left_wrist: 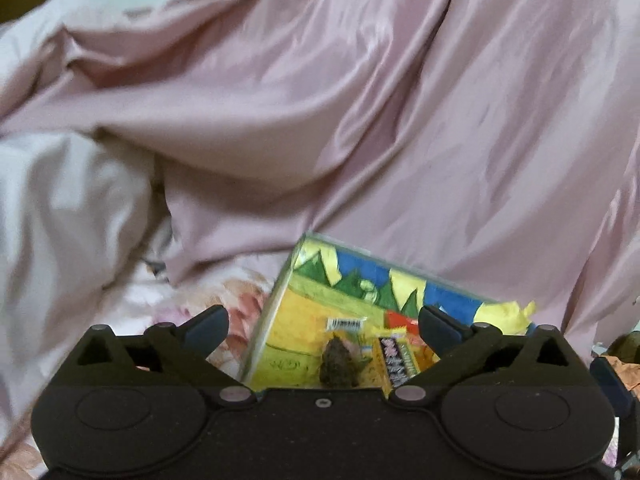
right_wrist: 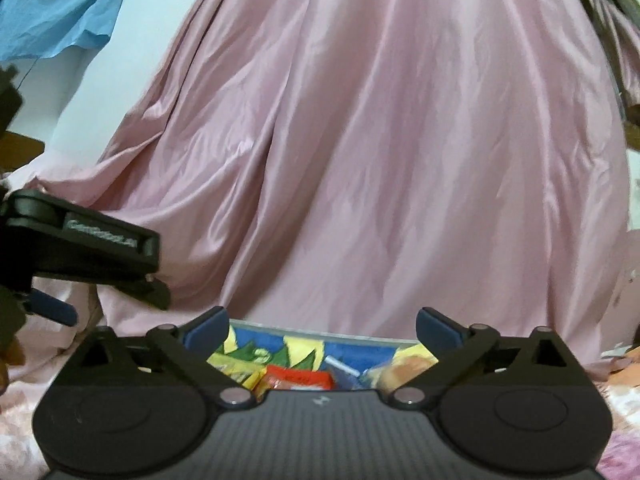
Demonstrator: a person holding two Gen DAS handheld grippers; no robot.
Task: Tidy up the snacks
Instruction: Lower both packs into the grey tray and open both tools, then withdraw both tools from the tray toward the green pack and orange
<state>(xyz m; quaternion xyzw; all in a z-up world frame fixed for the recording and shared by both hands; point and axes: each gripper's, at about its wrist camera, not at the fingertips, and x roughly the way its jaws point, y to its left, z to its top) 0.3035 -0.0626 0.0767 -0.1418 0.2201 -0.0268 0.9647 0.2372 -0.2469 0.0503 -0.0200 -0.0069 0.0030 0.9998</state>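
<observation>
Lying under spread left gripper [left_wrist: 322, 330]: snack box [left_wrist: 320, 312].

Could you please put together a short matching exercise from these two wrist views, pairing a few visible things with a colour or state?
Things:
1. pink satin fabric
2. colourful box
3. left gripper
4. blue cloth

Descriptions:
A. hangs at the upper left of the right wrist view
B. open, fingers apart with nothing between the pads
C. draped in folds across the background of both views
D. yellow, green and blue printed walls, with snack packets inside

Pairs: 1-C, 2-D, 3-B, 4-A
</observation>
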